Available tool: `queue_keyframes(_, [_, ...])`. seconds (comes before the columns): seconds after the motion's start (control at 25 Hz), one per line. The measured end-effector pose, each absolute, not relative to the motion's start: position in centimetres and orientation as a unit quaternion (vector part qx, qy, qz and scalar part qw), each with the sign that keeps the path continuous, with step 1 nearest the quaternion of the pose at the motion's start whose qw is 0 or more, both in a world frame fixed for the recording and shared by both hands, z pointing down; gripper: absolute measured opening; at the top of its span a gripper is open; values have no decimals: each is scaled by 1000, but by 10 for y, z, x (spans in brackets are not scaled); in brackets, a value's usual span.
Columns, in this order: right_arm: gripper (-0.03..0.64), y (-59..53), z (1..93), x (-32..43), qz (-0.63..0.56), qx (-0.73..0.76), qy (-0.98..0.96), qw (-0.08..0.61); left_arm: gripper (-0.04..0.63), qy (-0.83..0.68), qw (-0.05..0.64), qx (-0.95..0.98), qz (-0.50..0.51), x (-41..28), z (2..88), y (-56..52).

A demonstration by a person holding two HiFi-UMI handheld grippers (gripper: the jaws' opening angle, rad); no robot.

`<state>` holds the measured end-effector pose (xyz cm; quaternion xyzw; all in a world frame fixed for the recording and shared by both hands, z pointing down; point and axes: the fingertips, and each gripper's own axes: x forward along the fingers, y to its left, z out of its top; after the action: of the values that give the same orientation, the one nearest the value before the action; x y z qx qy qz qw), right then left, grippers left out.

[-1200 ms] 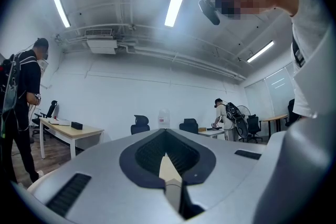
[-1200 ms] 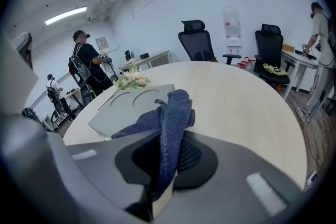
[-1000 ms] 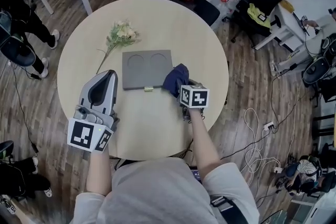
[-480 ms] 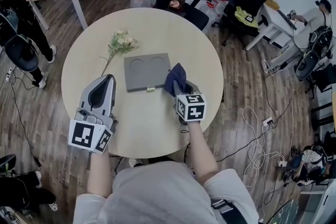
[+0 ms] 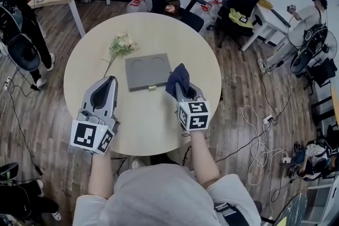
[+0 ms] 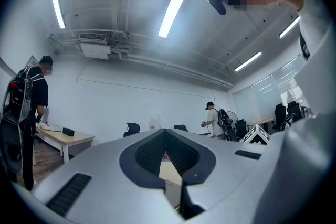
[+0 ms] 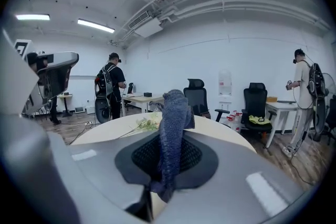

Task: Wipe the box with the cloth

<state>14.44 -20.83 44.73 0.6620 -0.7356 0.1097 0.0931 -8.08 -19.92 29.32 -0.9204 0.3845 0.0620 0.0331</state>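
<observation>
Right gripper [image 5: 181, 87]: pressed shut on a dark blue cloth [image 5: 178, 77], which is pinched low down so that a loose bunch stands up beyond the jaws. That free bunch is judged to be the part meant to meet the surface.
Cloth position: held just at the right side of the box [image 5: 148, 71]. Whether it touches the lid cannot be told from the head view.
Box: a flat grey case with two round dips in its lid, laid flat near the middle of the round table [image 5: 159, 34]. Its small latch [image 5: 151, 89] is turned toward the near edge. It lies lid up, so the widest face is offered for wiping.
Left gripper [image 5: 109, 81]: jaws brought together with nothing between them. It is parked toward the near-left edge of the table, apart from the box, so the lid is left free for the other gripper.
Flowers [image 5: 121, 43]: a small sprig laid toward the far-left edge, just off the box's far-left corner and outside the likely wiping path.
Step in hand: wiping is judged to be at its start, with the cloth brought to the box's right side.
Next move: the cloth would need to be pressed down and drawn across the lid toward the left.
Risk: the box is not held down and could slide toward the flowers under a firm stroke.
</observation>
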Motion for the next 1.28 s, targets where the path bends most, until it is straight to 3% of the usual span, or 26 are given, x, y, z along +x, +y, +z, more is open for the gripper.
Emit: queue_keyframes(1.28, [51, -95, 340, 121, -26, 706, -707, 28, 8, 373, 45, -923, 82, -110, 279, -145])
